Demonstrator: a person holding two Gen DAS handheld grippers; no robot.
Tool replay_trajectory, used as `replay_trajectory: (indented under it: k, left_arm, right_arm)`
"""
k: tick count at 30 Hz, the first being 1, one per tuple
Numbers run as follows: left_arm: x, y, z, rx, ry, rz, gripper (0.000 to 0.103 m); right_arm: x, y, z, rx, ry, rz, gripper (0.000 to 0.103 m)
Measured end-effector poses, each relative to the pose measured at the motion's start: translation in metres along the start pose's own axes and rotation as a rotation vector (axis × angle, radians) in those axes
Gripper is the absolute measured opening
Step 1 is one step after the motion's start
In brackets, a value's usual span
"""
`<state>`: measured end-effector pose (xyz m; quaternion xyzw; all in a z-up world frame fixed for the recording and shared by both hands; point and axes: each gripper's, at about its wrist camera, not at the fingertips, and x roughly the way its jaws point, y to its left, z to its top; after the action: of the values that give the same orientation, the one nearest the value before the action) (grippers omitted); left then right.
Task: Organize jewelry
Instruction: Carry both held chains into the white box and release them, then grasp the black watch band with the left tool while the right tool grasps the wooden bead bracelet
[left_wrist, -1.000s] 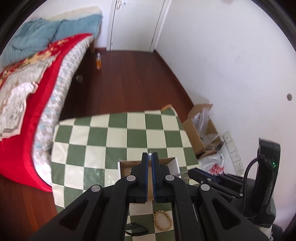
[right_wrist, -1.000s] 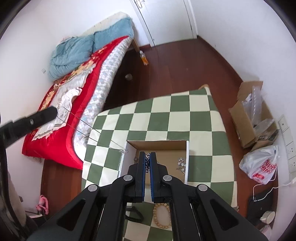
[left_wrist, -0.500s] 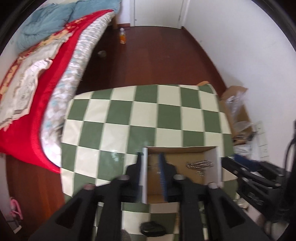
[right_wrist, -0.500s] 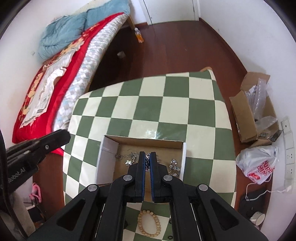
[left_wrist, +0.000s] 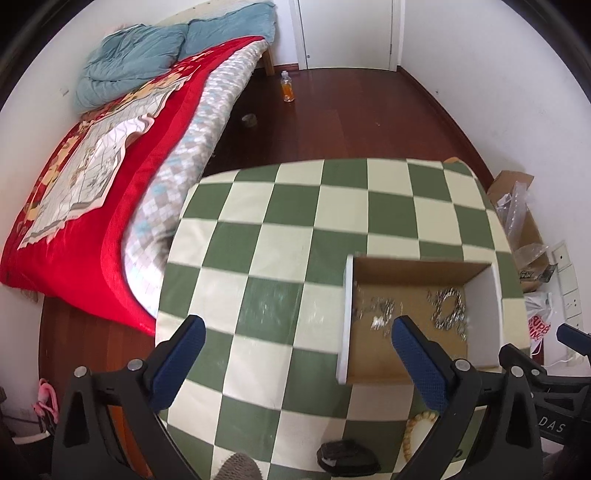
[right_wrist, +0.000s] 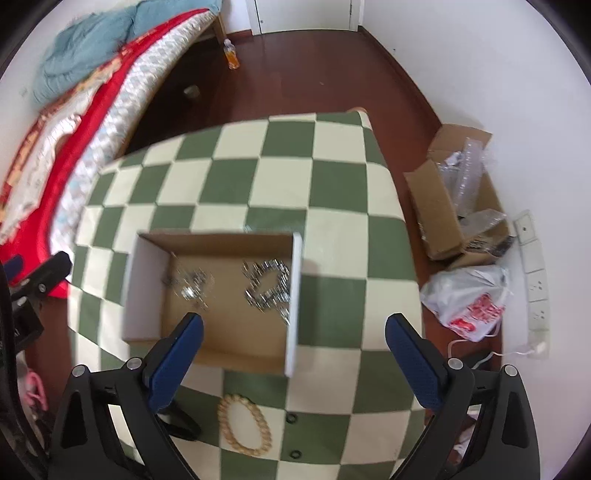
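Beads lie on the worktop before the box, nearest the right gripper; both grippers' fingers have just spread wide, empty.

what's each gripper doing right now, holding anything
Left gripper: open, jaws have just been opening, nothing between them.
Right gripper: open, jaws have just been opening, holding nothing, over the cardboard box.
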<state>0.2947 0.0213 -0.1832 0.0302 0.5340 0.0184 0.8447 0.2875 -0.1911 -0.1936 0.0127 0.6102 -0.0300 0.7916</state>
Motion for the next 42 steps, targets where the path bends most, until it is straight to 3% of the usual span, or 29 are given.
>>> replay_trajectory:
  k: [6,12,24,31,37,42]
  left_arm:
    - [-0.005,0.003,-0.025,-0.025,0.004,0.002,0.103]
    - [-0.029,0.009,-0.036,-0.033,-0.043,0.023,0.103]
    - [-0.107,0.02,-0.051,-0.029,-0.176,0.006,0.103]
    - [-0.129,0.027,-0.077,-0.054,-0.189,0.008,0.103]
    - [-0.111,0.027,-0.108,-0.073,-0.132,0.03,0.103]
    - [-0.065,0.026,-0.136,-0.09,-0.011,0.028,0.102]
  right_arm:
    - [0.004,0.003,-0.031,0.013,-0.018,-0.019,0.103]
    - [-0.014,0.007,-0.048,0.024,-0.072,-0.003,0.103]
    - [-0.084,0.02,-0.073,-0.013,-0.233,-0.024,0.103]
    - [-0.125,0.021,-0.094,-0.013,-0.294,0.002,0.103]
    - [-0.127,0.004,-0.115,0.029,-0.275,0.028,0.103]
    - [-0.085,-0.017,-0.135,0.081,-0.165,0.052,0.103]
